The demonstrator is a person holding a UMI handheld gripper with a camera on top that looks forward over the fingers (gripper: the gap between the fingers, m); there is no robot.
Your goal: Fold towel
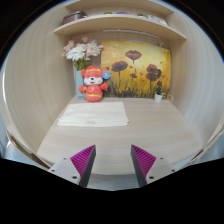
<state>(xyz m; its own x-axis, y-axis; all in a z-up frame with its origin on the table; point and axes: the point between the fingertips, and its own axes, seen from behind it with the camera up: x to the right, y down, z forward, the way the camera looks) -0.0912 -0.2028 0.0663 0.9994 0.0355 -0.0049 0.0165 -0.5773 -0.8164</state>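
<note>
A light wooden desk (150,125) fills most of the view, closed in by pale wooden walls on both sides. Above it, a wooden shelf (120,20) runs across, with some small items on it that are too unclear to name. At the back wall stands a yellow picture (137,68) with dark red flowers. The towel (93,113), pale and folded flat into a rectangle, lies on the desk, well beyond the tongs (113,165) and just in front of a red and white figurine (93,84). Behind the figurine is a vase with pale flowers (82,50). A small potted plant (157,93) stands beside the picture. The tongs are apart, with nothing between their magenta pads (84,157).
</note>
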